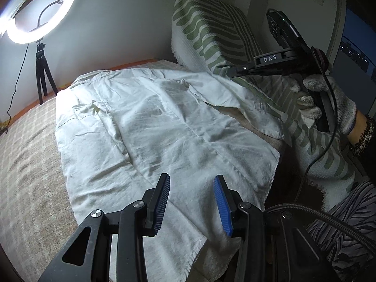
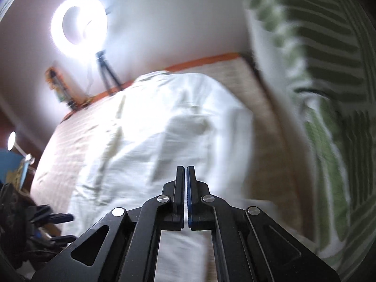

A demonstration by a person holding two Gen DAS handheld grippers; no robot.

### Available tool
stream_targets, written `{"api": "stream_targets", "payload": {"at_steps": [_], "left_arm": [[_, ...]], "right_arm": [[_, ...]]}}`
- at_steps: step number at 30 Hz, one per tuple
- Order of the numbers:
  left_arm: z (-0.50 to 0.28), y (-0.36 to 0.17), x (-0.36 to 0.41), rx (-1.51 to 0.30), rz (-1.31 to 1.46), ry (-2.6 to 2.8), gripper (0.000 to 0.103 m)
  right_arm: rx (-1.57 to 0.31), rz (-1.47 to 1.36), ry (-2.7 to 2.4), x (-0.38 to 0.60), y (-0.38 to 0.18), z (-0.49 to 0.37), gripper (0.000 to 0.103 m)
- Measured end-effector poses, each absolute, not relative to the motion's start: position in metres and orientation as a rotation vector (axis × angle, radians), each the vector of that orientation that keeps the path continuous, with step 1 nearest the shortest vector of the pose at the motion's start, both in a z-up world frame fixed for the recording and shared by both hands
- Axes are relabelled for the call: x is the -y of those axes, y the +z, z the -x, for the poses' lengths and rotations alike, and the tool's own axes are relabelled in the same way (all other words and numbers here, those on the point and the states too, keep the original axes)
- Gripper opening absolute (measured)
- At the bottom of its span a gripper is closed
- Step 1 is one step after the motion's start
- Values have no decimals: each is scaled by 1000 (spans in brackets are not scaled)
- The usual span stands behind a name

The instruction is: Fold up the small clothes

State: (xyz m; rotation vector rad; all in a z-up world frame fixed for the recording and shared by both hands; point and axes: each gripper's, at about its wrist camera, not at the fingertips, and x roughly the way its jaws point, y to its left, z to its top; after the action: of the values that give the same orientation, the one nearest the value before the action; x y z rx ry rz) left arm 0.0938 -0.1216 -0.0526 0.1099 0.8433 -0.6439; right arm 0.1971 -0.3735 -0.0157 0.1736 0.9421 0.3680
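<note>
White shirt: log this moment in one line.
white shirt: spread on bed | left gripper: open above hem | right gripper: shut, empty

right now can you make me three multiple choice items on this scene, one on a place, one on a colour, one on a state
1. Where does the ring light stand?
A. on a tripod by the wall beyond the white garment
B. on the striped cushion
C. clipped to the left gripper

2. What colour are the stripes on the cushion?
A. red
B. green
C. blue

3. How do the right gripper's jaws stand?
A. wide open over the cloth
B. shut, with nothing seen between them
C. shut on a cable

Answers:
1. A: its tripod stands at the wall, past the far edge of the garment.
2. B: green bands on a pale cover.
3. B: in the right wrist view the two pads meet with no cloth between them, while the left gripper is open above the garment's near edge.
</note>
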Motion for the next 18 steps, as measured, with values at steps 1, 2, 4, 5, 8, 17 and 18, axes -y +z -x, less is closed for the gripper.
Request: {"api": "stream_targets", "payload": {"at_steps": [1,2,4,5,8,17,18], "left_arm": [[-94,-52,120,-842,-108,-641,40],[-93,-52,118,-842,-106,-638,40],[-93,-52,114,-842,-102,-631,40],[-93,-52,112,-843,-101,-628,40],[-92,-53,105,-846,-95,-616,40],[-92,-53,90,-850,-77,-607,40],[-92,-52,90,-850,-76,-609,40]], "right_arm": [[-943,-164,387,362,-15,-198,0],[-946,-155,406,352,-16,-203,0],[-962,-130,442,328,-19,-208,0],[-973,-119,459,318,-22,-210,0],[-995,-46,473,297,-29,-215,0],[-960,-99,229,389,-29,-221,28],[-972,-137,206,407,-32,-222,28]]}}
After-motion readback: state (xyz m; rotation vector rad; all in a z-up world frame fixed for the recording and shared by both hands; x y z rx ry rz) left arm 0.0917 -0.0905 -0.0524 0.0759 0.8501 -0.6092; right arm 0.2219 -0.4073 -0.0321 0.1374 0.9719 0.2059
